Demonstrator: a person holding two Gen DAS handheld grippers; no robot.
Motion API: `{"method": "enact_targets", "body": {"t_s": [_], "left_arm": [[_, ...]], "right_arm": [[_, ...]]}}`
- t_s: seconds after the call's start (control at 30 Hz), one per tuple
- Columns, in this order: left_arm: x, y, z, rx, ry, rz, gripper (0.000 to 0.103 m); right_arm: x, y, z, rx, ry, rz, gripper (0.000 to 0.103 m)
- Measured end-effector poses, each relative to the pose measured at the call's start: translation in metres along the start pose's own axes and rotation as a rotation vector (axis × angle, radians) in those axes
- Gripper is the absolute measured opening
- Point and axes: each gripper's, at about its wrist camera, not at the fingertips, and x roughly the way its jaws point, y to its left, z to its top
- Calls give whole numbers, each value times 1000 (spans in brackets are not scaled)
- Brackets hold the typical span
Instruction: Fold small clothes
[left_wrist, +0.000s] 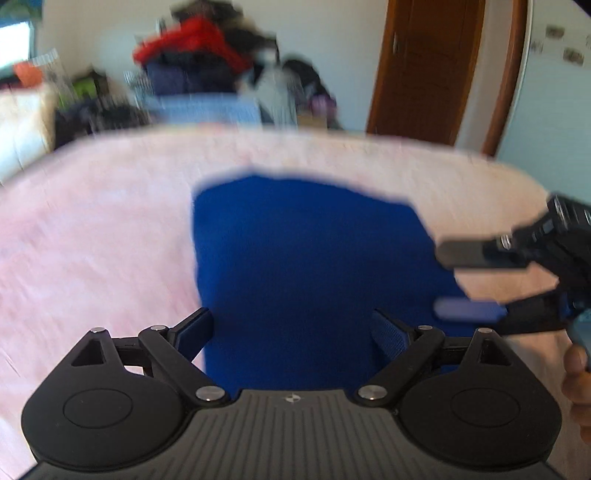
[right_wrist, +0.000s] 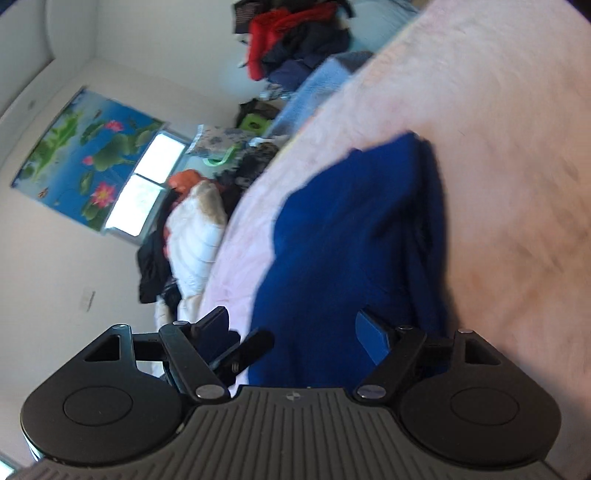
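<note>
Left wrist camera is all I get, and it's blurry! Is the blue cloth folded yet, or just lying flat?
Observer: The right wrist view shows the blue cloth with stacked layers along one edge, so it looks folded over at least once.
Operator: Cool! Is there anything fun on the wall?
Observer: Yes, a poster of pink lotus flowers and green leaves hangs beside the window.
Operator: Can that camera see my left gripper?
Observer: Only a bit. One of the fingers of the left gripper pokes in at the lower left, by the cloth's edge.
</note>
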Motion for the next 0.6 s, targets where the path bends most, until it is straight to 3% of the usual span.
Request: {"method": "enact_targets", "body": {"t_s": [0.03,0.07,0.13,0.2,0.27,0.33,0.43,0.5,0.6], "left_arm": [[12,4,-5,-21,29,15,94],[16,10,-8,-46,4,-9,100],[17,11,-5,-46,10,-11,100],[9,15,1,-96,38,-26,98],[-8,26,0,-146,8,-42,98],[-23,45,-6,-214,14,-91,98],[-29,80,-24,-388,87,-197,98],[-31,92,-37,-457,89,-240,98],[-31,94,-43,-516,90,-298,98]], "right_arm": [[2,-10,-2,45,-3,-1,65],[2,-20,-3,86,-15,22,61],[1,-28,-4,115,-24,38,56],[-4,-18,-3,98,0,3,62],[-15,-2,-4,48,8,-16,76],[-33,9,-5,-19,-9,-33,81],[-52,4,-7,-77,3,-130,80],[-55,-9,-8,-57,42,-165,79],[-41,-10,-16,-63,127,-138,79]]}}
